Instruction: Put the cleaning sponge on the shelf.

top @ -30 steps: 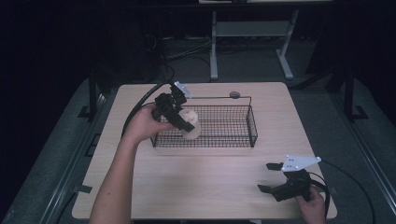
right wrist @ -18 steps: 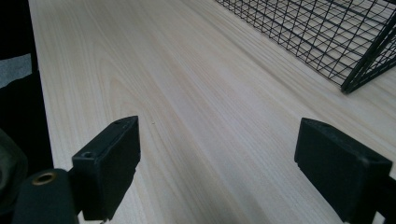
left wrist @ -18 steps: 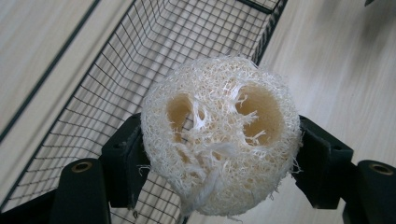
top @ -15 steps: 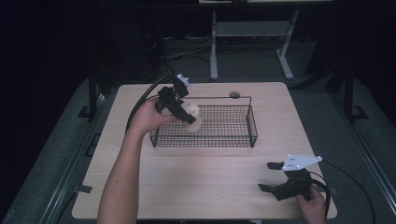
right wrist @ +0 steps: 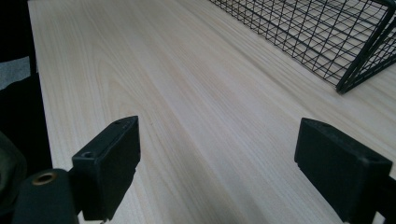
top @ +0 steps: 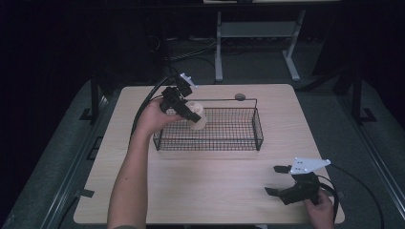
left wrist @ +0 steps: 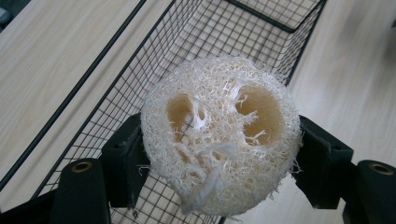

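High view: L gripper (top: pixel 187 110) was held above the left end of the wire basket (top: pixel 239 140), jaws clamped on a pale loofah (top: pixel 198 116). The loofah sat at the tip, over the basket's left wall/rim, not yet down inside. R gripper (top: pixel 282 180) rested low near the bench's (top: pixel 200 186) front right corner, well apart from the basket, jaws spread wide w/ nothing between.

Left gripper view: the loofah (left wrist: pixel 219 135) sat squarely between the two black jaws, pinched on both sides, its holed end face toward the camera. Basket (left wrist: pixel 154 60) mesh lay below and beyond it, w/ the rim wire running just under. Risk, imo: let go here and the light sponge could hit the rim and bounce out onto the bench; its loose fibres might also snag on the mesh or cling to a jaw, dragging it back out.

Right gripper view: jaws stood far apart over bare bench (right wrist: pixel 187 116); basket (right wrist: pixel 355 37) corner at top right. No risk there unless it swung into the basket.
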Demonstrator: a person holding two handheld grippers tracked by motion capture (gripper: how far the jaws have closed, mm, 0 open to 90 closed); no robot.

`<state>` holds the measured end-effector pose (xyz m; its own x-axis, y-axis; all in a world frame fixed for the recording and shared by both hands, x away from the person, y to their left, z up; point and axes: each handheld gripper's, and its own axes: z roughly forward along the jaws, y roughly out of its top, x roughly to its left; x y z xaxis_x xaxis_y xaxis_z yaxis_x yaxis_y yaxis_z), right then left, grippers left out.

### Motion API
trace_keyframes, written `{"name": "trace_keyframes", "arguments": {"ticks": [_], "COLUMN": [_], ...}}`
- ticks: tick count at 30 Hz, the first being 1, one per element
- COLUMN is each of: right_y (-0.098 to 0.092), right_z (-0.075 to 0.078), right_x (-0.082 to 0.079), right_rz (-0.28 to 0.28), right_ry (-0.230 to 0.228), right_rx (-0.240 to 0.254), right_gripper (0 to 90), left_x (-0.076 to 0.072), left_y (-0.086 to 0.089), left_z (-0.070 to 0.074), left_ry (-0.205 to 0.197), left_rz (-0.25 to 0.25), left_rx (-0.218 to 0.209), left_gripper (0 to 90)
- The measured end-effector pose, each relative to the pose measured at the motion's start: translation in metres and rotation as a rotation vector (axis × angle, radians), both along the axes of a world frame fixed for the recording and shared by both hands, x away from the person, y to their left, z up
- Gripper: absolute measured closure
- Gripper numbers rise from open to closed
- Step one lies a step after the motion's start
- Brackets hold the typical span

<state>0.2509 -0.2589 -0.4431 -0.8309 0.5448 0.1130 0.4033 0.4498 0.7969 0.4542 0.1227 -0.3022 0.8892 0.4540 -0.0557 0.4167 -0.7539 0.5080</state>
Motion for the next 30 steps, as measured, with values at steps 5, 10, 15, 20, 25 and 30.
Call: {"name": "trace_keyframes", "arguments": {"ticks": [5, 10, 15, 20, 25, 30], "right_y": [-0.001, 0.0, 0.0, 0.0, 0.001, 0.0], "right_z": [0.0, 0.0, 0.0, 0.0, 0.0, 0.0], "right_x": [0.001, 0.001, 0.001, 0.0, 0.0, 0.0], "right_rz": [0.001, 0.002, 0.005, 0.003, 0.007, 0.006], "right_ry": [0.0, -0.002, -0.003, 0.001, -0.001, -0.003], "right_rx": [0.0, 0.006, 0.003, 0.007, 0.0, 0.002], "right_gripper": [13.8, 13.8, 13.8, 13.7, 13.7, 13.8], "left_x": [0.004, 0.007, 0.009, 0.013, 0.014, 0.017], "left_y": [-0.004, -0.009, -0.013, -0.011, -0.011, -0.008], "left_z": [-0.007, -0.015, -0.025, -0.038, -0.043, -0.055], "left_ry": [0.003, 0.011, 0.015, 0.039, 0.042, 0.066], "left_rz": [0.008, 0.014, 0.017, 0.022, 0.041, 0.046], "left_rx": [0.007, 0.017, 0.017, 0.028, 0.023, 0.031], "left_gripper": [27.9, 27.8, 27.7, 27.7, 27.7, 27.7]}}
